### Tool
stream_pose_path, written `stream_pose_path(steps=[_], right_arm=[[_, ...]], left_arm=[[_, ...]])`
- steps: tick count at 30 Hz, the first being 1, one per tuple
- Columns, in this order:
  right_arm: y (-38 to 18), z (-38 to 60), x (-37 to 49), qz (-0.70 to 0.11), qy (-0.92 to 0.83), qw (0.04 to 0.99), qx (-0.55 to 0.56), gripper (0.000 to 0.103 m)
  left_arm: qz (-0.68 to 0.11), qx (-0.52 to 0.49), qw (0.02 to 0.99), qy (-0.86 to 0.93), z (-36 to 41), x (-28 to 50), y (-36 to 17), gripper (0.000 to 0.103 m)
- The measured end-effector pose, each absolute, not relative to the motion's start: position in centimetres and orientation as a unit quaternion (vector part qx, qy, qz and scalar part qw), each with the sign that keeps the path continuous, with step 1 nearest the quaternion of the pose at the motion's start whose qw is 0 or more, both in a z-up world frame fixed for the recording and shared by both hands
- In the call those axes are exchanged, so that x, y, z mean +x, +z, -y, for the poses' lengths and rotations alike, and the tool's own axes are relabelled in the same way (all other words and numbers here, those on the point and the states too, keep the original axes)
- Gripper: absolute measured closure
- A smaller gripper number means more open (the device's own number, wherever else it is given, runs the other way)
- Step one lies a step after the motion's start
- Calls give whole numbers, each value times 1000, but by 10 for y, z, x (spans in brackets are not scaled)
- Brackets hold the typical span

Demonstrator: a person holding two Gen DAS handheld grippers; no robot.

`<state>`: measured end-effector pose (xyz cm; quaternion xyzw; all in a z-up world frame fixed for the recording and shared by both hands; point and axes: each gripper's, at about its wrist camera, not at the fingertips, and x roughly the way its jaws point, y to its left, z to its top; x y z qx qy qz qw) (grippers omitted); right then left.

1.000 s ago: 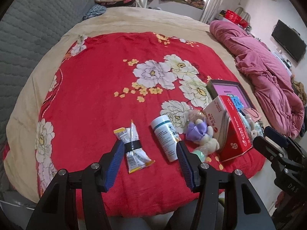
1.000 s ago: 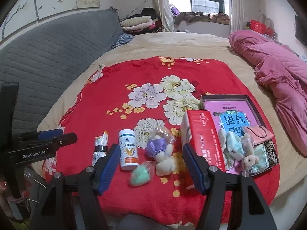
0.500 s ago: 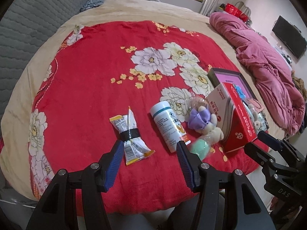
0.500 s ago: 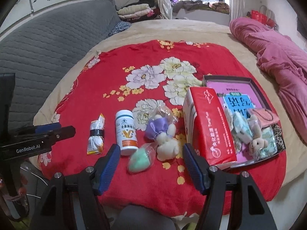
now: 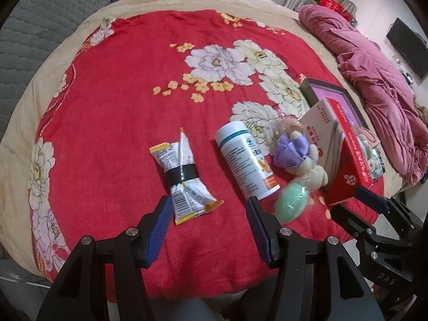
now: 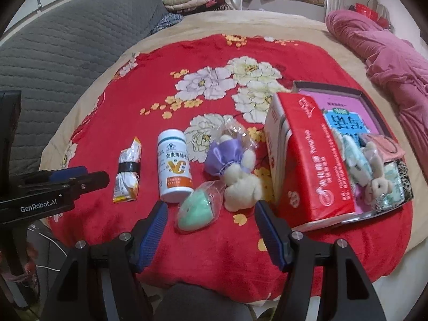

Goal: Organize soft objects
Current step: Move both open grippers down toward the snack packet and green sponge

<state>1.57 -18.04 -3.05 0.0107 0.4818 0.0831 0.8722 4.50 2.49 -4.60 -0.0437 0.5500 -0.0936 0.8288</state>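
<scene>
Left wrist view: the left gripper (image 5: 208, 208) is held above the near edge of a bed covered by a red blanket with white and yellow flowers (image 5: 120, 93); its blue-padded fingers (image 5: 160, 224) are spread wide and nothing is gripped. Just beyond the fingertips a crinkled white and yellow snack packet bound with black tape (image 5: 183, 172) is seen lying flat. Beside it a white plastic bottle with a teal band and orange label (image 5: 244, 160) lies on its side. To the right of the bottle a cream plush bear in a lilac satin wrap (image 5: 297, 155) is seen, touching a mint-green soft toy in clear plastic (image 5: 291, 203) nearer the bed's edge.

In the right wrist view the right gripper (image 6: 211, 219) is likewise held wide open and empty, with the mint-green soft toy (image 6: 196, 208) and the plush bear (image 6: 235, 168) lying just ahead between its fingers (image 6: 270, 235). A red and white tissue pack (image 6: 310, 165) is propped against a dark shallow tray with a pink base (image 6: 329, 91) at the bed's right side; small plush toys (image 6: 374, 171) are piled in the tray's near end. A crumpled pink quilt (image 6: 388, 50) is seen along the far right edge.
</scene>
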Motion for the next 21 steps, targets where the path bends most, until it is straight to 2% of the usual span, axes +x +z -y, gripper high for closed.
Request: stream_pose_path(steps=[21], right_arm=[[-78,154,38,-527,94,845,-5,36]], left_arm=[[-586,-77,805,-58,-50,79,-97,44]])
